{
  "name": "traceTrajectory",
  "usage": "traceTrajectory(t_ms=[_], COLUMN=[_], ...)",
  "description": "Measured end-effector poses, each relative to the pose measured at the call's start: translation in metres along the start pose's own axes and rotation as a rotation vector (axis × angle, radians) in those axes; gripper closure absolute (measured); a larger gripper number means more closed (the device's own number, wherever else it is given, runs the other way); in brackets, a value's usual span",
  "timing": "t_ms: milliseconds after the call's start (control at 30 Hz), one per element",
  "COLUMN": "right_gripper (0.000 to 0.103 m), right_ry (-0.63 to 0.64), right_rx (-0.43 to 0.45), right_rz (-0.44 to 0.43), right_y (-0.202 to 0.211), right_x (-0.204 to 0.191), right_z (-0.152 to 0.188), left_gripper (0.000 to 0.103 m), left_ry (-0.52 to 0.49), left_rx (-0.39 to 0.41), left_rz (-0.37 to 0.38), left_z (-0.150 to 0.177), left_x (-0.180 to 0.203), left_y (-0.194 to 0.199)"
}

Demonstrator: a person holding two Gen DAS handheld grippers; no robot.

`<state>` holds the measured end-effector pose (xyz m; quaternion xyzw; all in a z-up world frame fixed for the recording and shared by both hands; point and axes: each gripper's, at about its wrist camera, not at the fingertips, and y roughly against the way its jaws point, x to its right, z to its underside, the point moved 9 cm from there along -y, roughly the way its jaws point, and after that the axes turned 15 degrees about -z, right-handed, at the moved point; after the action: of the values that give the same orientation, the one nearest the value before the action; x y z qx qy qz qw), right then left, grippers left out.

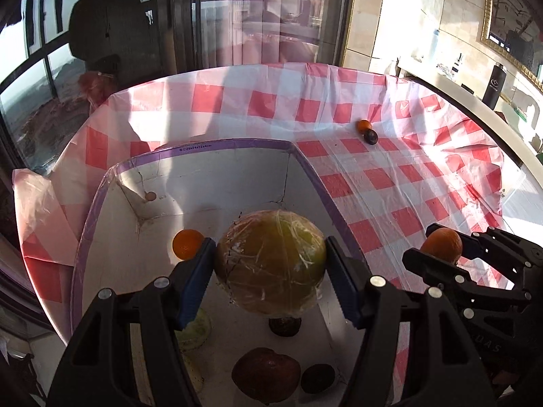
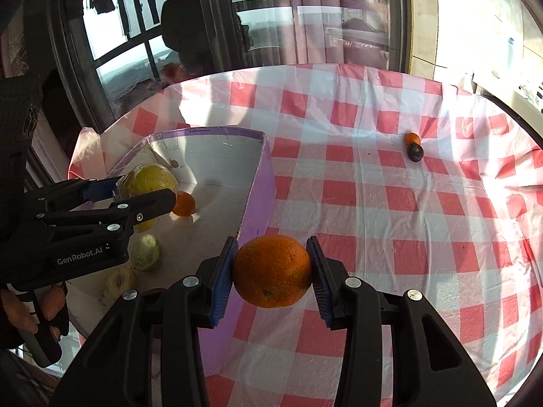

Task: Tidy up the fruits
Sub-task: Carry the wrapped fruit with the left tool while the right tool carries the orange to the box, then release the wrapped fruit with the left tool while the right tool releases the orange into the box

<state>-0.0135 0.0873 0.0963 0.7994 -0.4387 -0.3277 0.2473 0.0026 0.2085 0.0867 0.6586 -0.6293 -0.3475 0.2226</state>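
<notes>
Fruits occupy three places: inside the box, between the two sets of tongs, and loose on the tablecloth. The left gripper (image 1: 270, 264) clamps a large yellow-green fruit wrapped in clear film (image 1: 270, 261), centre of the left wrist frame, above the floor of the white box with purple rim (image 1: 305, 166). Both blue pads press on its sides. The right gripper (image 2: 271, 271) clamps an orange (image 2: 272, 270), lower centre of the right wrist frame, over the checked tablecloth (image 2: 390, 203) and just beside the box's purple outer wall.

Inside the box, left wrist view:
- a small orange fruit (image 1: 186, 244) at centre left, behind the left pad;
- a dark red fruit (image 1: 266, 378) and two dark round fruits (image 1: 285, 326) (image 1: 317, 378) at the lower centre;
- a pale green fruit (image 1: 193, 330), partly hidden by the left finger.

On the tablecloth, upper right of both frames, a small orange fruit (image 1: 363, 125) touches a dark fruit (image 1: 371, 136).

A hand (image 2: 37, 308) holds the left gripper's handle at the lower left of the right wrist frame.
</notes>
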Motion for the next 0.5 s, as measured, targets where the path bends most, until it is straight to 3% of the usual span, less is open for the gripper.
traceTrajectory(t_ms=[233,500], right_gripper=[0.062,0.062], right_ry=[0.140,0.319], right_rx=[-0.049,-0.168], right_rz=[-0.060,-0.119], right_y=[-0.023,-0.059], right_x=[-0.049,-0.093], right_z=[-0.001,0.015], left_gripper=[0.038,0.038], left_ry=[0.043,0.064], left_rx=[-0.052,-0.147], left_rz=[-0.081,-0.136], left_z=[0.008,0.025], left_x=[-0.038,-0.060], left_y=[-0.019,-0.046])
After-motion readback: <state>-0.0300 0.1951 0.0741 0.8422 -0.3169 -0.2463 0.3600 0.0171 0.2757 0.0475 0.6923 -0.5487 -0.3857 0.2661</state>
